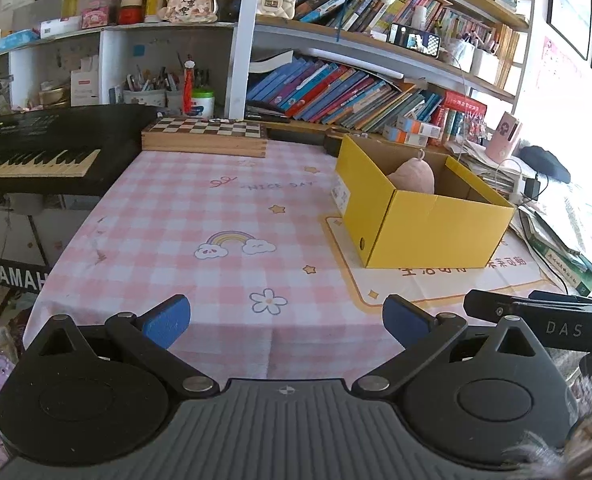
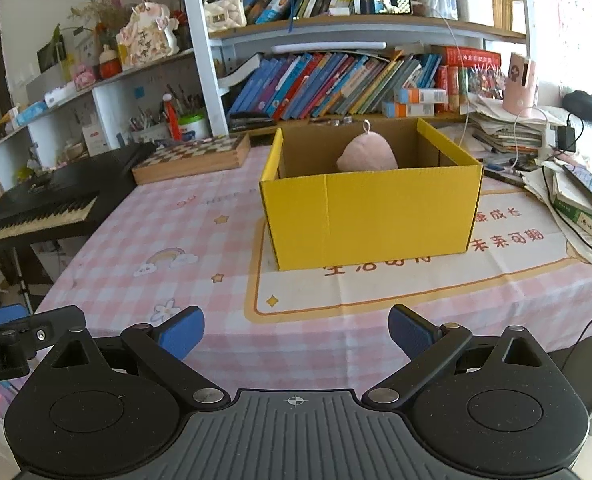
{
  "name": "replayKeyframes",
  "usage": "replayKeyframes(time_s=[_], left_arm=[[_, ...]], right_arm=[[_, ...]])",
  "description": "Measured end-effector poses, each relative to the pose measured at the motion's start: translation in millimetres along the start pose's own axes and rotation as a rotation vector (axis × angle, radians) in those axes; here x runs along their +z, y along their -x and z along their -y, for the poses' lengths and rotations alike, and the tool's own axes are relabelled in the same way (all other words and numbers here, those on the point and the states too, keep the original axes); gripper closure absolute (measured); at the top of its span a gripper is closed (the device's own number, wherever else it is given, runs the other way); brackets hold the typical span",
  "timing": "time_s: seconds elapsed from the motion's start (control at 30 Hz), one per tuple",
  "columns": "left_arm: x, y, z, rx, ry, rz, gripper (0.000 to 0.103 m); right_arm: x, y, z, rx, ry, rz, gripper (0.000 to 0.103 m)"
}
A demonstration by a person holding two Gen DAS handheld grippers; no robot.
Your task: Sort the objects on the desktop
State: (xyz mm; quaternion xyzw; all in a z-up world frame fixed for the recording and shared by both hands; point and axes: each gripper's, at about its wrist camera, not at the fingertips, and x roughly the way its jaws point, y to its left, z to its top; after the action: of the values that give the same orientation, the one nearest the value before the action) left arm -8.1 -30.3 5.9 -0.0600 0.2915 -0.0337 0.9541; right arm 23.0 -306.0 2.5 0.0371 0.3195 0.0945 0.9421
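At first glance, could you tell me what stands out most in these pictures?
The yellow box dominates, standing open on the pink checked tablecloth with a pink plush toy inside. Both grippers, left and right, sit open and empty at the table's near edge.

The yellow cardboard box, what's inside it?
A pink plush toy with a hanging loop sits inside the yellow cardboard box. The box floor is hidden behind its front wall.
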Motion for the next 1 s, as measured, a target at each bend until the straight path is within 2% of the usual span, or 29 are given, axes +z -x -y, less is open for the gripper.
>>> replayKeyframes(time_s=[0.37,1.0], left_arm=[[-1.6,-6.1,-2.2,0.01,0.006,-0.031,0.0],[-0.5,-9.5,-5.2,0.003,-0.006,-0.037,0.0]], right_arm=[[-2.3,-5.3,-2.4,0.004,0.005,-0.032,0.003],[-3.1,-9.4,-4.9,-0.002,0.0,-0.045,0.003]])
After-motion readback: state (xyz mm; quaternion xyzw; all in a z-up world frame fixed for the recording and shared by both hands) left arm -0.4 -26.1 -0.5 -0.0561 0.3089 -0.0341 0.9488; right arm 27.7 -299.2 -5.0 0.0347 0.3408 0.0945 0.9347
